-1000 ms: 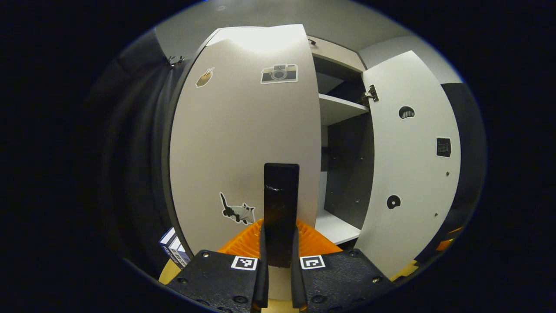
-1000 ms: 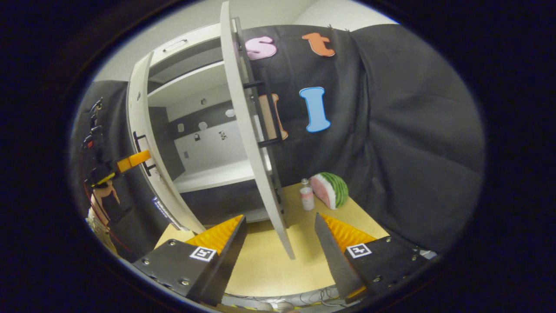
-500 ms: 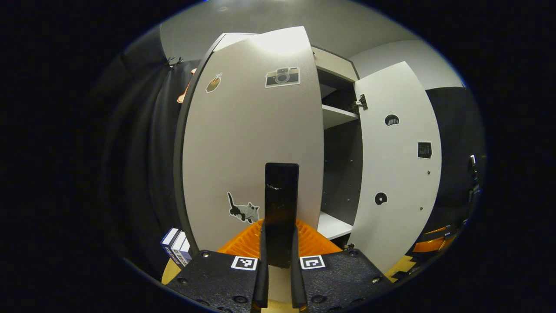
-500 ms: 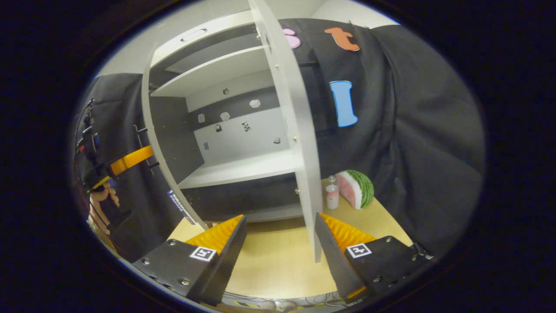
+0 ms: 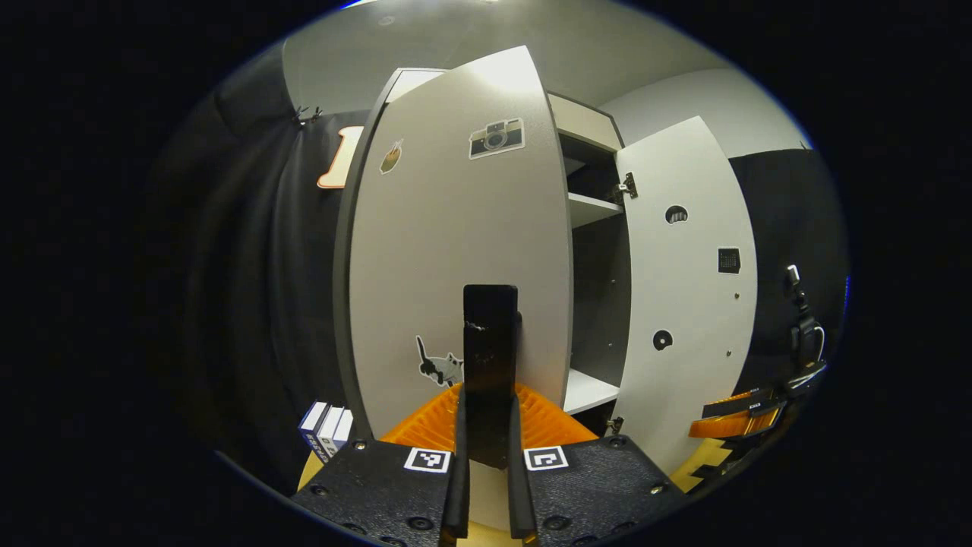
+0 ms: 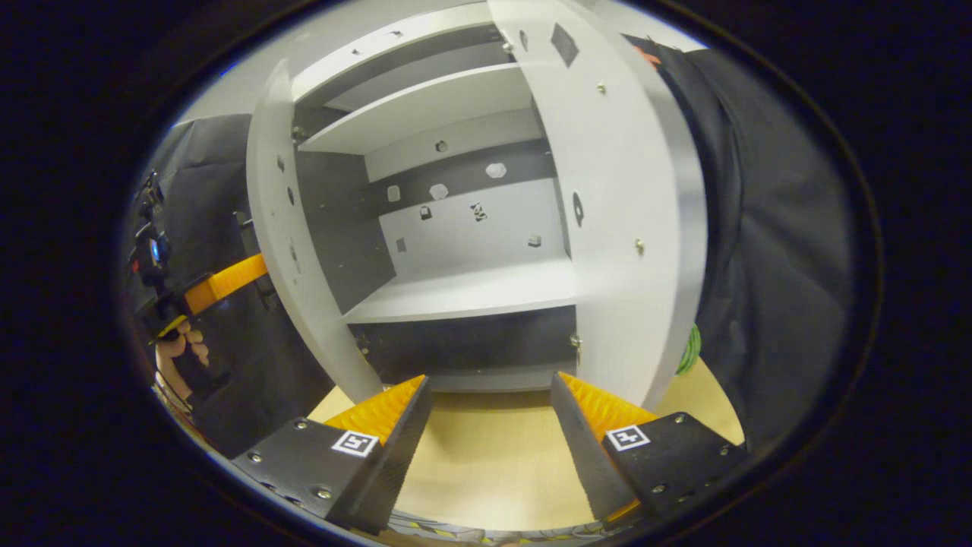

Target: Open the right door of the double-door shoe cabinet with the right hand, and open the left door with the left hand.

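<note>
black cloth all round. left claw [image 5: 488, 456] is pinching the left door's [image 5: 456, 243] upright handle [image 5: 490, 357] dead ahead; right claw [image 6: 490, 414] is spread, right door [image 6: 630, 228] just ahead-right, already swung out.

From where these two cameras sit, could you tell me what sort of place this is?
Probably a staged recording booth, not a lived-in home: black cloth walls hang around a white double-door shoe cabinet standing empty on a bare wooden table, with the left gripper holding its door handle.
</note>
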A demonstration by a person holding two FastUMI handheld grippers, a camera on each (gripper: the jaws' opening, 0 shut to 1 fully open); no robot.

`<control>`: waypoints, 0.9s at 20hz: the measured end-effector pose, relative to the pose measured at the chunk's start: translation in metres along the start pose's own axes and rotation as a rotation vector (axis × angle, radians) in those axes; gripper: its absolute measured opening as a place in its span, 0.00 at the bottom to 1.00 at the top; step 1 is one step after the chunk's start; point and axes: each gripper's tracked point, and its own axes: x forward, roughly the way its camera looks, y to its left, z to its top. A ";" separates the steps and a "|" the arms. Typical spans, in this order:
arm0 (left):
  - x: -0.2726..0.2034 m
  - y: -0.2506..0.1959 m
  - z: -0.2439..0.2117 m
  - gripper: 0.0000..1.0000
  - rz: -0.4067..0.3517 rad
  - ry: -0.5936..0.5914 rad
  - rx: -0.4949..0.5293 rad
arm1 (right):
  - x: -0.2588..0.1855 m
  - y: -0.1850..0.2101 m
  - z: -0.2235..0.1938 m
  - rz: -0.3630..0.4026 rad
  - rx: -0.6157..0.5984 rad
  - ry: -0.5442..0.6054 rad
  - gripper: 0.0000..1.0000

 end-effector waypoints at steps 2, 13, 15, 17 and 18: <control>-0.007 0.006 0.000 0.21 0.021 -0.001 0.006 | 0.007 0.005 -0.001 0.018 -0.010 0.009 0.93; -0.048 0.058 0.002 0.14 0.196 0.006 0.084 | 0.023 0.031 -0.007 0.095 -0.031 0.041 0.89; -0.052 0.066 0.003 0.11 0.221 0.006 0.069 | 0.027 0.037 -0.006 0.105 -0.039 0.043 0.89; -0.058 0.080 0.002 0.06 0.258 0.010 0.076 | 0.028 0.043 -0.006 0.113 -0.043 0.040 0.89; -0.061 0.087 0.003 0.07 0.282 0.012 0.087 | 0.028 0.046 -0.005 0.117 -0.043 0.039 0.94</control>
